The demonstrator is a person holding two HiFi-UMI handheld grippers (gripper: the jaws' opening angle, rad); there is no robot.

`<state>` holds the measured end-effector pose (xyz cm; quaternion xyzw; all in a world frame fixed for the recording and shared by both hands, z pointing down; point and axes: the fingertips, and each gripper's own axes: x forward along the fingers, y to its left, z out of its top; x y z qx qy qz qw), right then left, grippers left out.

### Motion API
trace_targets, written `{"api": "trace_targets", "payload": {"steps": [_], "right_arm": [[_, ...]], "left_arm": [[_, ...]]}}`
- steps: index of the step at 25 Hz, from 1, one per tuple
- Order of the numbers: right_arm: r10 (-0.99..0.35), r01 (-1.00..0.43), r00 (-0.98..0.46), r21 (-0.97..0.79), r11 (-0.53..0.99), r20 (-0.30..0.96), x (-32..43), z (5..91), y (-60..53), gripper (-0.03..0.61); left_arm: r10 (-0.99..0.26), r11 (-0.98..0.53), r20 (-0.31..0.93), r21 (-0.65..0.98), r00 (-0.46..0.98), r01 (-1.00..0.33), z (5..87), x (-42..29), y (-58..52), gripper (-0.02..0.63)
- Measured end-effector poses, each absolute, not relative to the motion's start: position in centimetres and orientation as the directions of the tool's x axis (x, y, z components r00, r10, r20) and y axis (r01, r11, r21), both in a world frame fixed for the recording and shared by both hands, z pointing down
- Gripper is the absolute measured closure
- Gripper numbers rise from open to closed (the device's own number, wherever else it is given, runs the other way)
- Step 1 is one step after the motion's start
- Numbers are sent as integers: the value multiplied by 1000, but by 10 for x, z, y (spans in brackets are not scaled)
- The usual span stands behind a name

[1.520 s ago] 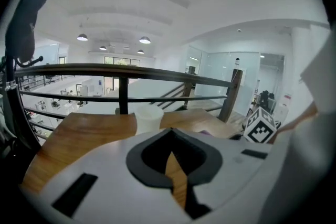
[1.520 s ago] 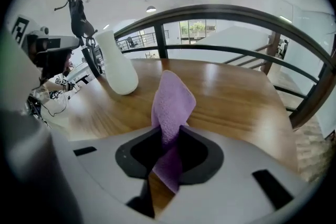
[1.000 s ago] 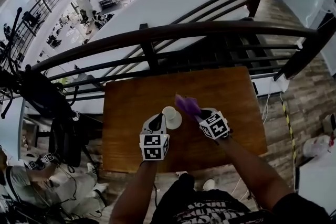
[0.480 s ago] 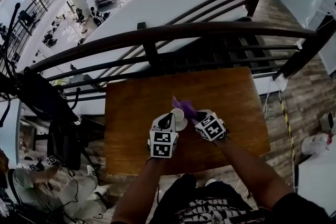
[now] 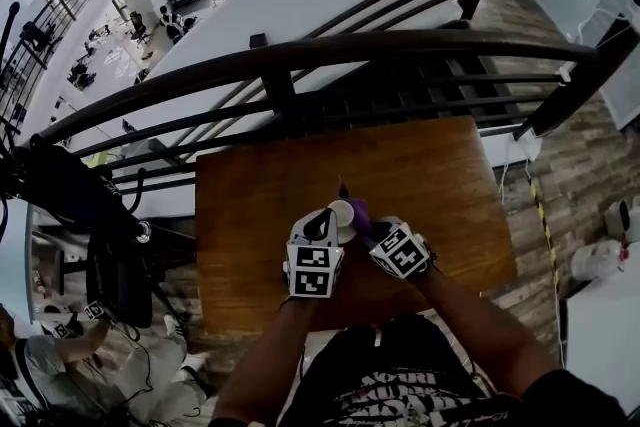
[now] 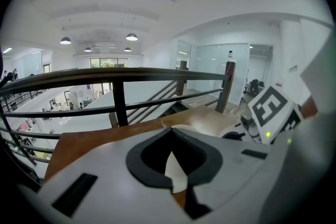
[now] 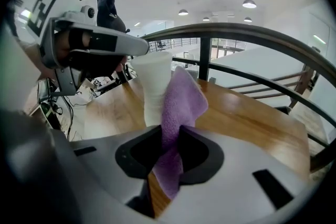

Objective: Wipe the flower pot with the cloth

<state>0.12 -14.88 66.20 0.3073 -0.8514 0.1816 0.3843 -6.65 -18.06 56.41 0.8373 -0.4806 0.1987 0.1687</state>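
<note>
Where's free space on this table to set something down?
The brown wooden table is bare at its left side, right end and along the dark railing. Crowded front middle: white flower pot, purple cloth, left gripper, right gripper.

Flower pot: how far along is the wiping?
Done: the right gripper has pinched the purple cloth, and the left gripper grips the white flower pot by its rim. In hand: the cloth seems pressed to the pot's side. Left: the wiping round it; no cleaned patch shows.
</note>
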Motion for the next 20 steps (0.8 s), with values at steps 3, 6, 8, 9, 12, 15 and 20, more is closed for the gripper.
{"api": "trace_targets", "payload": {"steps": [3,6,8,9,12,15,20], "right_arm": [[-358,-652,-530,-99,752,769,-7,665,-136,508],[-333,-645,-555,-142,751,763,-16,669,-125,508],[-306,-642,-566,-177,746,766,-21,671,-116,508],[-292,-639,-571,-192,745,767,-22,673,-111,508],[-265,-629,-577,-214,748,772,-25,675,-103,508],[-228,-612,-593,-249,750,772,-27,673,-94,508],[-130,-536,-636,-314,784,760,-48,678,-67,508]], "left_arm": [[-731,-489,502,87,462,-868,564,-67,-180,615],[-722,-497,513,81,464,-864,565,-65,-180,615],[-716,-495,523,86,462,-865,567,-64,-179,615],[-713,-492,529,92,461,-866,570,-63,-178,615],[-720,-486,528,81,451,-870,575,-61,-177,615],[-731,-485,518,64,444,-872,572,-60,-178,615],[-725,-483,530,66,440,-873,571,-61,-174,615]]}}
